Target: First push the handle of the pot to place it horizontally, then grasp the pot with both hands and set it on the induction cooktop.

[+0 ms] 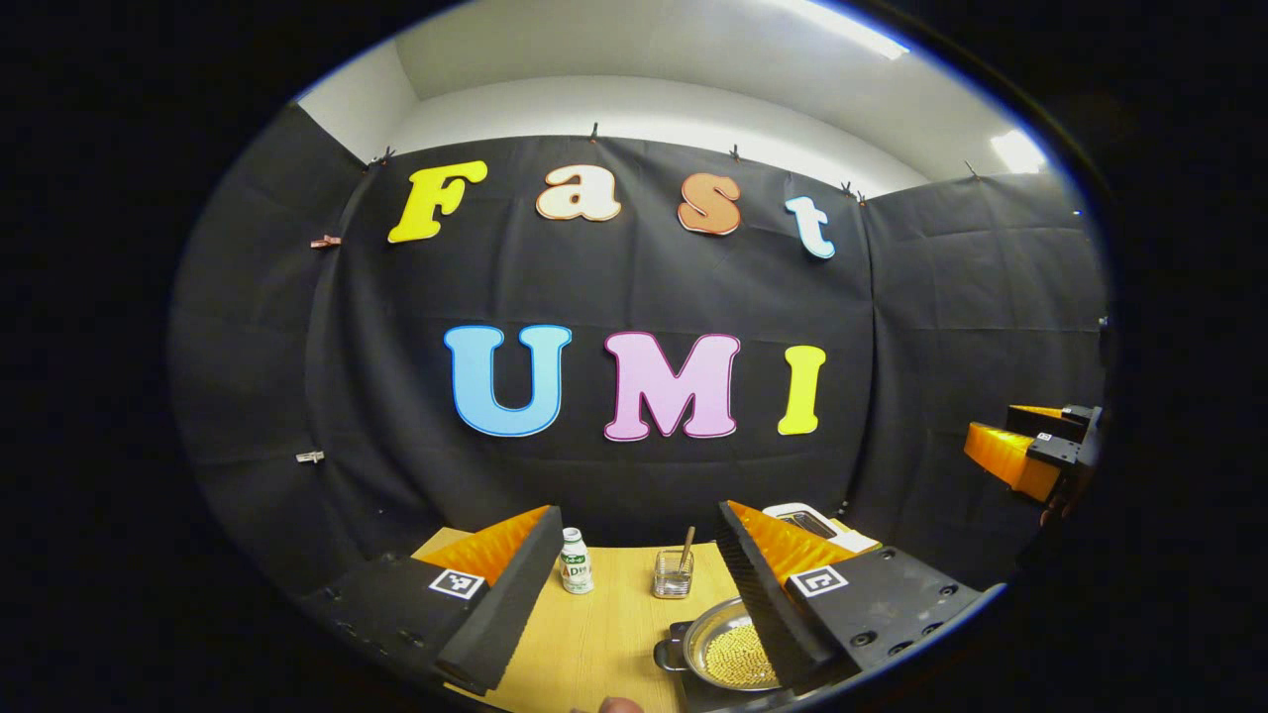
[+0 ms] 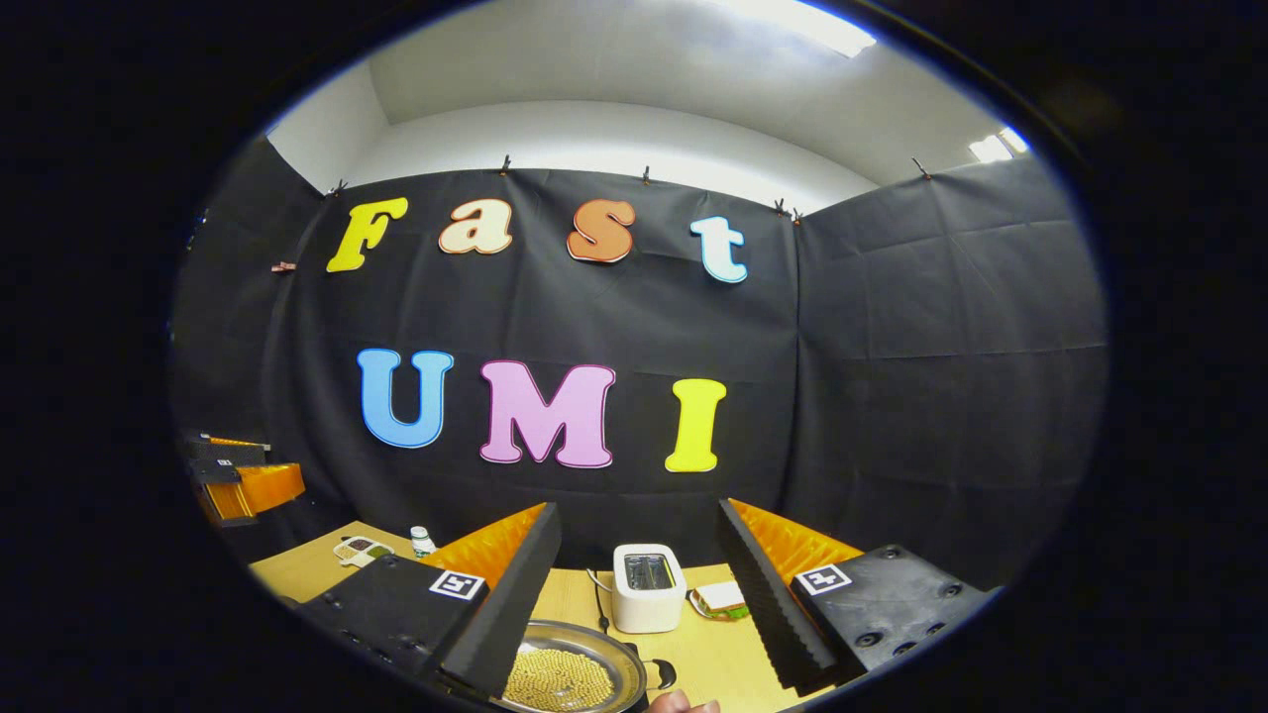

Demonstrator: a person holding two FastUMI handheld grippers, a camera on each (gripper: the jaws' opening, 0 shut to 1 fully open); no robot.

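Note:
The metal pot (image 1: 715, 634) holds small yellow grains and sits low on the wooden table (image 1: 604, 634), partly behind my left gripper's right finger. A black handle (image 1: 670, 656) sticks out on the pot's left side. A dark surface shows under the pot; I cannot tell what it is. My left gripper (image 1: 639, 515) is open and raised above the table, holding nothing. In the right gripper view the pot (image 2: 575, 675) lies at the bottom with a black handle (image 2: 662, 674) on its right. My right gripper (image 2: 639, 510) is open and empty above it.
A small bottle (image 1: 577, 561) and a wire cup holding a stick (image 1: 674, 574) stand behind the pot. A white toaster (image 2: 647, 586), a sandwich (image 2: 723, 597) and a small dish (image 2: 359, 547) lie farther back. A fingertip (image 2: 684, 705) shows at the bottom edge.

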